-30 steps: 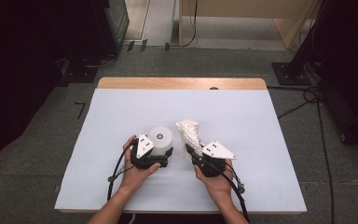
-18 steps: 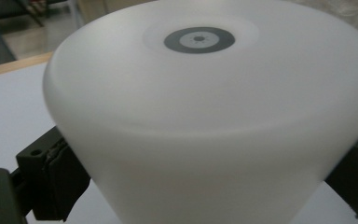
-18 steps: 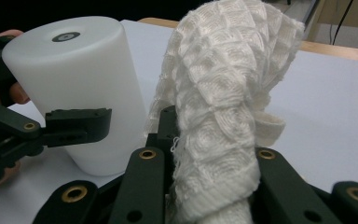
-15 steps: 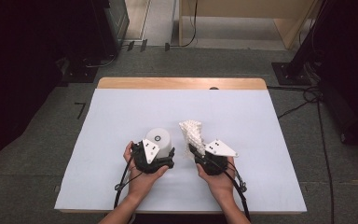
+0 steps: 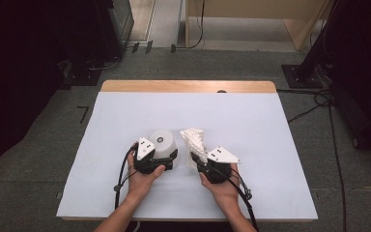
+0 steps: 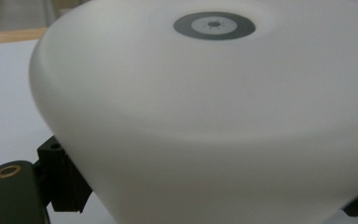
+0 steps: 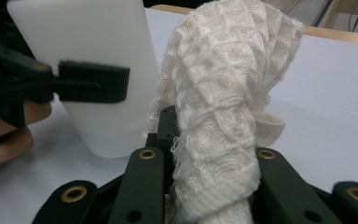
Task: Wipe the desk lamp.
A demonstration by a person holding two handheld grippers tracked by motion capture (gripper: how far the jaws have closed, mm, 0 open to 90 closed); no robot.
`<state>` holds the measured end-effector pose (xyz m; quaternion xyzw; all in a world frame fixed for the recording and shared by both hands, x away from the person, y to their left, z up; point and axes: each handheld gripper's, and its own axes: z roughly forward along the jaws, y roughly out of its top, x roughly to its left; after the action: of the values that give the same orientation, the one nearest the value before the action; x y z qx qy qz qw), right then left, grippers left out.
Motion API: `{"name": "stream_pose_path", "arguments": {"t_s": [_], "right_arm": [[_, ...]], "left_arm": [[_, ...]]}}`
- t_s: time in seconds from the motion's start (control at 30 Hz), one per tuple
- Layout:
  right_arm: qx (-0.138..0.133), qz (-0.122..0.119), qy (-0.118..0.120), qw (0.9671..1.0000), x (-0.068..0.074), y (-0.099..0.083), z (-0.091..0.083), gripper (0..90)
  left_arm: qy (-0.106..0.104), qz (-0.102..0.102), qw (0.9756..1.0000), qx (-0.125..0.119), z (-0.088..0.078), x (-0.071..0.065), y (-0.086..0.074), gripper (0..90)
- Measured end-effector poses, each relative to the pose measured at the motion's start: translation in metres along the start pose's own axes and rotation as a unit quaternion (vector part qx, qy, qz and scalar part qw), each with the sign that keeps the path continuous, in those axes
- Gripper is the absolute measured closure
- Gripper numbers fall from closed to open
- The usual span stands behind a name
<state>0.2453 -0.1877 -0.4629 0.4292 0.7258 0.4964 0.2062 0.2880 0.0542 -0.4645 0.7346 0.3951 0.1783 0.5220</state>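
White cup point(image 5: 163, 143) upside down, touching cloth point(image 5: 195, 142), wide bare table point(image 5: 270, 125) beyond.

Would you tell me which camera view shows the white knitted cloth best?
The right gripper view: the white knitted cloth stands close up, its scale-like weave sharp, pinched between the right gripper fingers. The high view shows the cloth small, beside the white cup. The left gripper view looks at the cup instead.
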Motion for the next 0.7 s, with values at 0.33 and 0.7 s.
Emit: {"name": "stream_pose_path", "arguments": {"t_s": [0.33, 0.7], "right_arm": [[-0.006, -0.014, 0.029, 0.9995, 0.019, 0.003, -0.001, 74.9], [-0.03, -0.023, 0.01, 0.9992, 0.014, 0.011, -0.012, 75.3]], "left_arm": [[-0.134, -0.04, 0.9898, -0.029, -0.01, 0.013, 0.008, 8.6], [-0.164, 0.017, 0.9854, 0.04, 0.004, -0.009, 0.004, 8.7]]}}
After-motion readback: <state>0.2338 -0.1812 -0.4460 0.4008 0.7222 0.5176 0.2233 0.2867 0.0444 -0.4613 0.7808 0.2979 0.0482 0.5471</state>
